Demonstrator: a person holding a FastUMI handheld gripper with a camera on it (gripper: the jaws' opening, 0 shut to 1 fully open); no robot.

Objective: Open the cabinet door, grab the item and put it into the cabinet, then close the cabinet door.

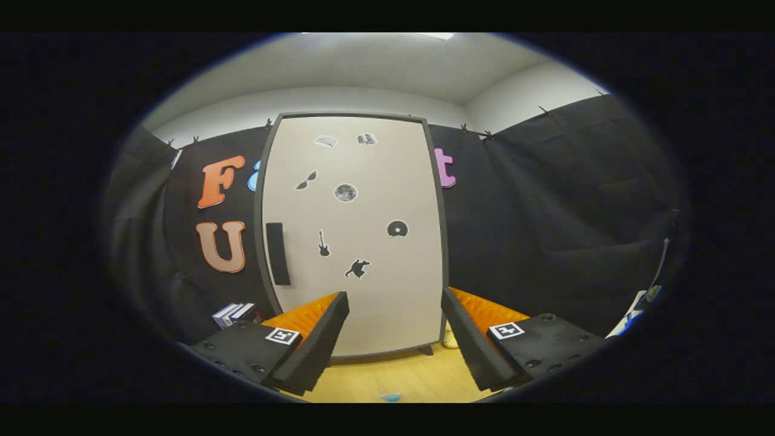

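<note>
Cabinet [354, 236] upright on the table [393, 378], door [363, 181] closed, dark handle [278, 253] at its left edge. Gripper [395, 330] fingers spread wide, empty, just before the door. Books [233, 313] lie left of the cabinet.

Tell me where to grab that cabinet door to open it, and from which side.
Grip the dark vertical handle near the cabinet door's left edge, coming straight from the front with one finger on each side. The open gripper is aimed right of it, so it likely needs shifting left first.
</note>
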